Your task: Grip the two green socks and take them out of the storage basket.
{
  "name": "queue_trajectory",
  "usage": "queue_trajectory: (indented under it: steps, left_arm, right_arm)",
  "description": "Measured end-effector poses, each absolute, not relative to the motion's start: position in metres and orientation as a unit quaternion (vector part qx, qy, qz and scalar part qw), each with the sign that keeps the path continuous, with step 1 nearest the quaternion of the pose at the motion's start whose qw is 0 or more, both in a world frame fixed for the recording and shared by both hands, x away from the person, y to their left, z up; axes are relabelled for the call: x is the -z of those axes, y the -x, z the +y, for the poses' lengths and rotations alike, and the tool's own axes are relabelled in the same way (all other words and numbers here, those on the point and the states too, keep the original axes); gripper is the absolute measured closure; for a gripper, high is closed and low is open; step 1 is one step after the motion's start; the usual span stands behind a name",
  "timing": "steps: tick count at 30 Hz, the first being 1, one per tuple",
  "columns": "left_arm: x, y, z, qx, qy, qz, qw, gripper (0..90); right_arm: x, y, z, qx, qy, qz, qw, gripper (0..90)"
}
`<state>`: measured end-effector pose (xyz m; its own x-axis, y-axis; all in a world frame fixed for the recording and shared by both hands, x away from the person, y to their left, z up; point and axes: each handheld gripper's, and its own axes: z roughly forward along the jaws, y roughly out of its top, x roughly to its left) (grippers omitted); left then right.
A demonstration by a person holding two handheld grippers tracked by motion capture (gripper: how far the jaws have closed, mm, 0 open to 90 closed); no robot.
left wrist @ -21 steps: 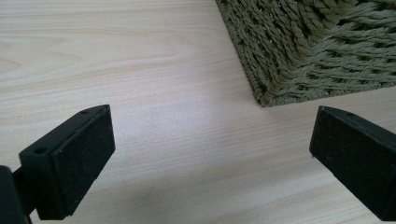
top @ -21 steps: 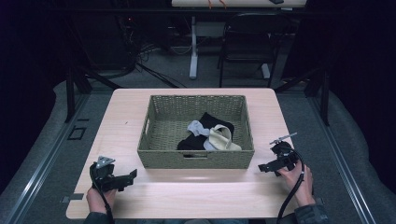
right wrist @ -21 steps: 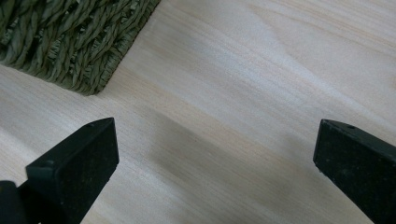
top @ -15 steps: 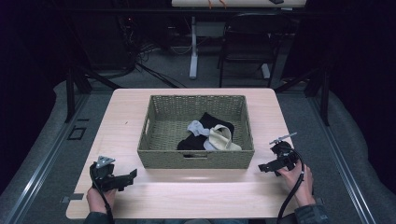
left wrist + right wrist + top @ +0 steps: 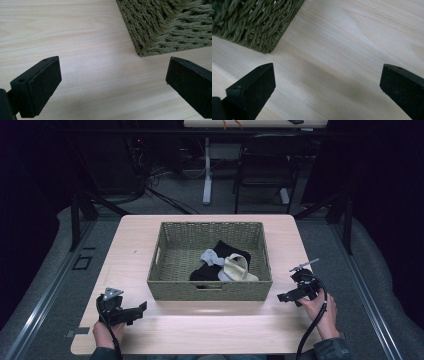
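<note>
1. Tangling looks the likeliest trouble: the black, grey and cream socks (image 5: 222,266) lie heaped together inside the basket (image 5: 210,290), toward its near right, so a pinch on one may drag up another.
2. Catching the woven rim is another hazard, since both grippers sit low on the table (image 5: 200,330) just outside the basket's near corners.
3. Left gripper (image 5: 131,311): fingers (image 5: 37,87) spread wide, holding nothing, bare table between them.
4. Right gripper (image 5: 286,296): fingers (image 5: 252,92) equally wide apart, empty, touching nothing but hovering near the basket corner.

Woven basket (image 5: 210,290) of socks (image 5: 225,265) between both tongs
</note>
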<state>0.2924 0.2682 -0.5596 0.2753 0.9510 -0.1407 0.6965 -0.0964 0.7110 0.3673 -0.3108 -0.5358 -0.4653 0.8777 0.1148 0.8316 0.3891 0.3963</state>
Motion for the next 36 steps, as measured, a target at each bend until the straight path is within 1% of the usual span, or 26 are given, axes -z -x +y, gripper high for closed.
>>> queue_trajectory:
  steps: [8, 13, 18, 19, 23, 25, 31, 36]
  left_arm:
    - [0.559, -0.291, 0.270, -0.184, -0.714, 0.574, 0.357, 0.0]
    - [0.560, -0.292, 0.270, -0.183, -0.714, 0.574, 0.356, 0.0]
    - [0.560, -0.292, 0.270, -0.182, -0.714, 0.575, 0.356, 0.0]
    - [0.560, -0.292, 0.270, -0.183, -0.714, 0.575, 0.355, 0.0]
    - [0.560, -0.292, 0.270, -0.183, -0.714, 0.575, 0.355, 0.0]
    - [0.560, -0.292, 0.270, -0.183, -0.714, 0.575, 0.355, 0.0]
    - [0.560, -0.292, 0.270, -0.182, -0.715, 0.575, 0.353, 0.0]
    - [0.560, -0.292, 0.270, -0.181, -0.715, 0.575, 0.353, 0.0]
  right_arm:
    - [0.518, -0.367, -0.313, -0.206, -0.518, 0.827, 0.071, 0.0]
    - [0.512, -0.369, -0.316, -0.209, -0.517, 0.828, 0.064, 0.0]
    - [0.508, -0.370, -0.317, -0.207, -0.511, 0.832, 0.069, 0.0]
    - [0.504, -0.370, -0.317, -0.222, -0.511, 0.827, 0.078, 0.0]
    - [0.493, -0.373, -0.318, -0.225, -0.512, 0.825, 0.079, 0.0]
    - [0.488, -0.375, -0.317, -0.225, -0.508, 0.828, 0.073, 0.0]
    - [0.472, -0.382, -0.315, -0.226, -0.500, 0.832, 0.077, 0.0]
    - [0.462, -0.387, -0.314, -0.227, -0.496, 0.835, 0.069, 0.0]
